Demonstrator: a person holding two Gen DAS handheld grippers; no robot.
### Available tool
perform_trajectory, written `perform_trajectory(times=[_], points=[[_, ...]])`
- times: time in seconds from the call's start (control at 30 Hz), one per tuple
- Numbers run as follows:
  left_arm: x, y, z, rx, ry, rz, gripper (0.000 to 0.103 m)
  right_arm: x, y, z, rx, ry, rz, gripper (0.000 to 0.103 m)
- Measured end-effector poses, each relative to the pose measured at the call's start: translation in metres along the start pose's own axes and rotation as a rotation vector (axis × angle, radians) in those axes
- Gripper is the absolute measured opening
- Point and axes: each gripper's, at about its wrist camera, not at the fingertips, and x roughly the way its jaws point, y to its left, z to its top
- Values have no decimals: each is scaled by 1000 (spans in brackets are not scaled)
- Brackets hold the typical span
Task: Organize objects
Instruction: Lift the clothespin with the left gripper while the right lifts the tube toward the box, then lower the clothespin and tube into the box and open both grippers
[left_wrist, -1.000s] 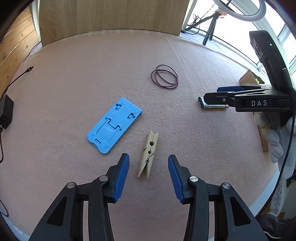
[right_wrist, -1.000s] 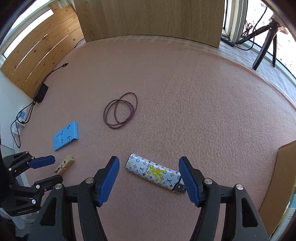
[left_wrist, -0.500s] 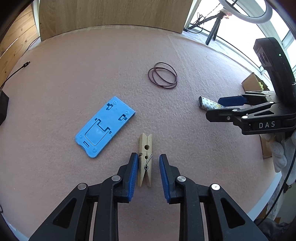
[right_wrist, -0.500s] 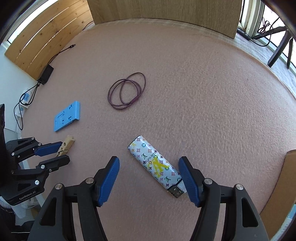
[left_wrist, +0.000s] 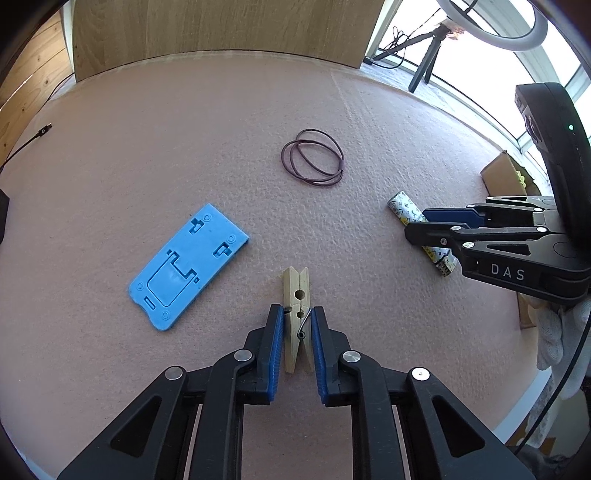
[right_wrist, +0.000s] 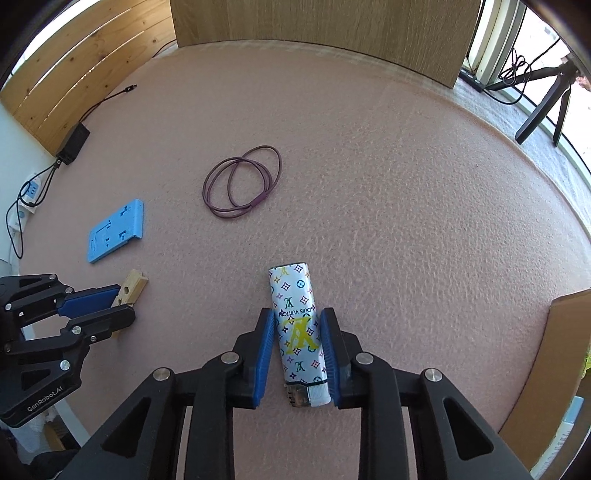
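— Where's the clothespin (left_wrist: 296, 314) right now?

— Lying flat on the pink tabletop (left_wrist: 184, 129), straight ahead of my left tool (left_wrist: 297, 325). Its jaws have just been closing and now they're clenched on the peg, blue pads against its two long sides, the wire spring by the right pad. The peg's closed tip points to twelve o'clock.

— And the lighter (right_wrist: 298, 332)?

— The patterned one is between the fingers of my right tool (right_wrist: 297, 328), lying along them, metal head toward me at six o'clock. Those jaws have just been closing too, and the pads sit against its sides, so I'm grasping it. It rests on the tabletop.

— What lies around them?

— From the left wrist view, a blue plastic stand (left_wrist: 188, 266) lies flat at about ten o'clock from the clothespin, near but apart. A coiled purple hair tie (left_wrist: 313, 166) lies at twelve, farther out. The lighter and my right tool are at two to three o'clock. A cardboard box (left_wrist: 504, 177) sits at the tabletop's right edge, and a black tripod (left_wrist: 424, 55) stands beyond, by the window.
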Motion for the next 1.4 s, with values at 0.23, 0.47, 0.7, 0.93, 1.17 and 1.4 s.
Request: perform_trajectory(times=[0.23, 0.47, 0.7, 0.93, 1.17, 1.4], points=[[-6, -7, 0, -9, -10, -19, 16, -5, 2, -5, 59, -38, 32, 21], [-22, -25, 3, 19, -34, -34, 16, -44, -10, -22, 117, -124, 56, 18], [-30, -67, 23, 96, -67, -62, 16, -87, -43, -52, 207, -211, 61, 10], [-25, -123, 49, 192, -84, -100, 16, -126, -74, -80, 298, -296, 53, 10], [-25, -185, 67, 292, -101, -160, 16, -157, -110, -110, 395, -361, 0, 10], [-16, -246, 77, 381, -103, -219, 16, -178, -152, -143, 497, -394, -83, 10]])
